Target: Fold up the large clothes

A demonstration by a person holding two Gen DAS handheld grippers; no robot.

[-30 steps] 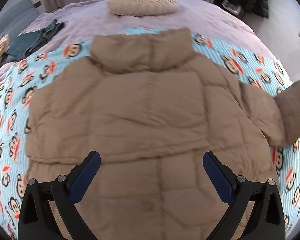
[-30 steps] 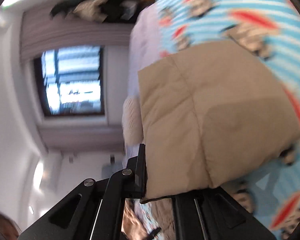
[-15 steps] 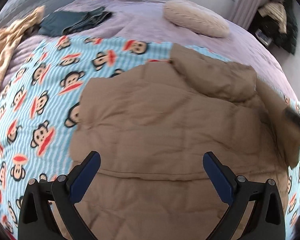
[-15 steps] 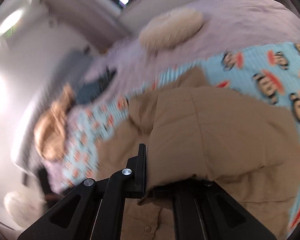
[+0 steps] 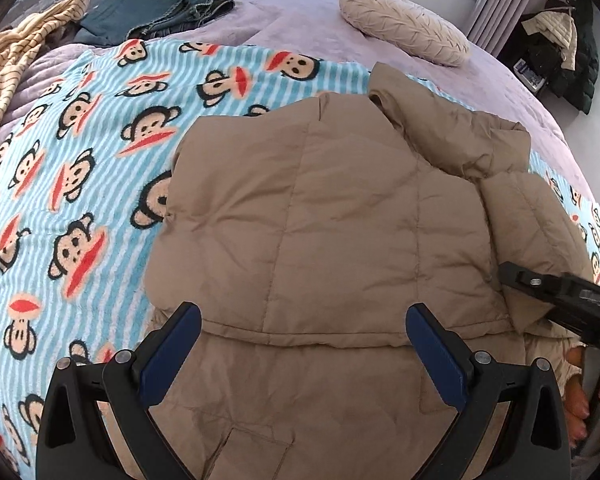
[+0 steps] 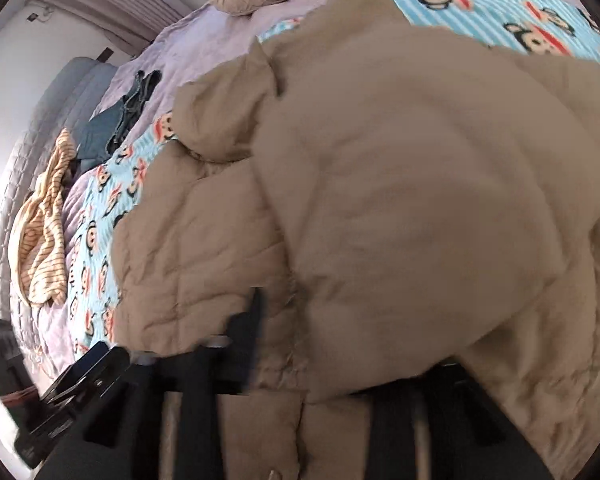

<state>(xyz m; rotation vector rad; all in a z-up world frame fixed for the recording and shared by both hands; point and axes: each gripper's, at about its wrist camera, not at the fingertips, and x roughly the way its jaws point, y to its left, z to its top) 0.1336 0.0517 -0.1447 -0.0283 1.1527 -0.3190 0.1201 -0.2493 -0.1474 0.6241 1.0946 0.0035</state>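
A tan puffer jacket (image 5: 340, 220) lies back-up on a monkey-print blanket (image 5: 80, 168) on the bed. My left gripper (image 5: 305, 346) hovers open over its lower back, and its blue pads (image 5: 172, 344) touch nothing. In the right wrist view the jacket's sleeve (image 6: 420, 200) lies folded across the body. My right gripper (image 6: 352, 344) is at the sleeve's cuff end with its jaws opening. One finger (image 6: 252, 320) shows blurred and stands apart from the cloth, while the sleeve covers the other. The right gripper (image 5: 560, 300) also enters the left wrist view at the right edge, a hand (image 5: 588, 396) beneath it.
A cream pillow (image 5: 404, 24) lies at the head of the lilac bedspread. Dark jeans (image 5: 156, 20) and a yellow striped garment (image 5: 20, 56) lie at the far left. Dark coats (image 5: 560, 40) hang beyond the bed's right side.
My right gripper swung the sleeve over onto the jacket's body and its jaws have parted from shut. My left gripper moved sideways along the hem, still open; the right gripper came into its view.
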